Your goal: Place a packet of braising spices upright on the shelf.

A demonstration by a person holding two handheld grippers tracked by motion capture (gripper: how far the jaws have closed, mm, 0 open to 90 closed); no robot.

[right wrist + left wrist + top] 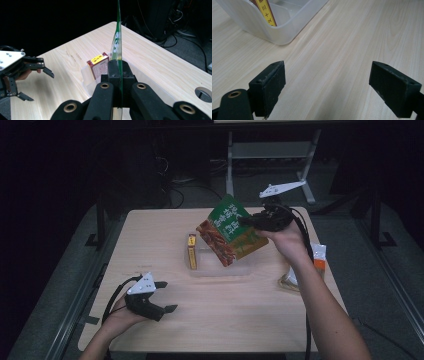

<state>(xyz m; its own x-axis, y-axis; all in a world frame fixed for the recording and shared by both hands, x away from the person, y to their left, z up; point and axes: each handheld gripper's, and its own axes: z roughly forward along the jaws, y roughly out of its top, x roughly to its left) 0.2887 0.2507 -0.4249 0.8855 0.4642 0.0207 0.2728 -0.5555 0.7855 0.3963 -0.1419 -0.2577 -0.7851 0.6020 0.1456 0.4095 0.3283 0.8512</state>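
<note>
Right tongs point(248, 221) clamped on edge of flat green-and-orange snack pouch point(229, 231), held tilted above clear plastic bin point(220, 268).
Thin edge grip: pouch may swing, slip, catch bin rim or red-yellow carton point(192, 251) beneath.
Left tongs point(166, 296) wide open, empty, low over counter point(240, 320), well apart from bin.

Orange-and-white packet point(319, 256) at table's point(150, 250) right edge; cables on floor
</note>
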